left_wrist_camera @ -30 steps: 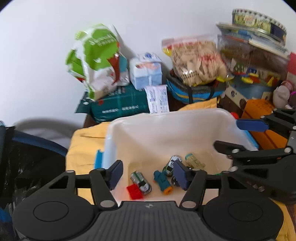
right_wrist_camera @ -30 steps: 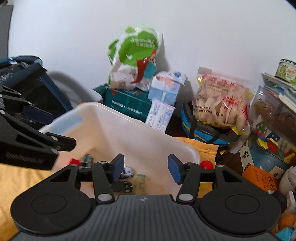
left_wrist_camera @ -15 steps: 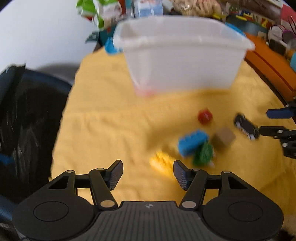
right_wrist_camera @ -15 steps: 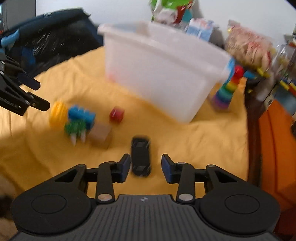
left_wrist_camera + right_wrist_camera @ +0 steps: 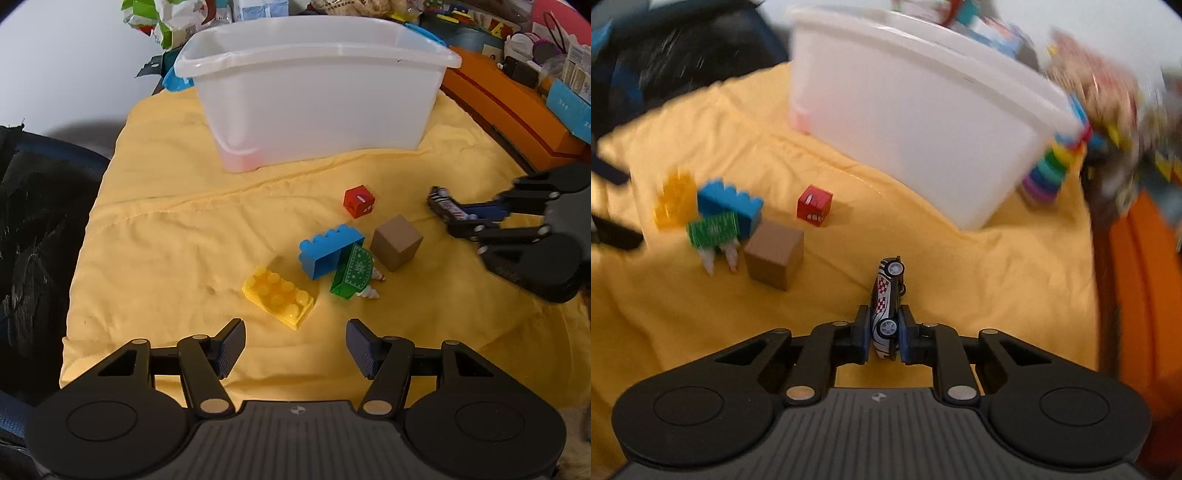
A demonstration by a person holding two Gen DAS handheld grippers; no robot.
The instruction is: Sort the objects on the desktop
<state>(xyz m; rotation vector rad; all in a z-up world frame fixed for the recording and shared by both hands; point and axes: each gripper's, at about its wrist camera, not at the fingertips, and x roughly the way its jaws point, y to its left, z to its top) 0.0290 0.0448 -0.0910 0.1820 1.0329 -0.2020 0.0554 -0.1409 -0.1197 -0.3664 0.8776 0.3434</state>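
Note:
My right gripper [image 5: 883,336] is shut on a small toy car [image 5: 886,306], held on its side just above the yellow cloth; it also shows in the left wrist view [image 5: 448,206]. My left gripper [image 5: 295,347] is open and empty, just in front of a yellow brick [image 5: 279,290]. Beyond it lie a blue brick [image 5: 328,249], a green patterned piece [image 5: 352,271], a brown cube [image 5: 397,242] and a red cube [image 5: 359,201]. The white bin [image 5: 314,99] stands behind them.
The yellow cloth [image 5: 166,240] covers the table. A dark chair [image 5: 33,229] is at the left. An orange box [image 5: 509,110] and clutter line the right edge. A rainbow stacking toy [image 5: 1052,173] stands right of the bin.
Both grippers came down from over the bin to the cloth. My right gripper has shut on the toy car and turned it on its side. My left gripper has moved closer to the bricks.

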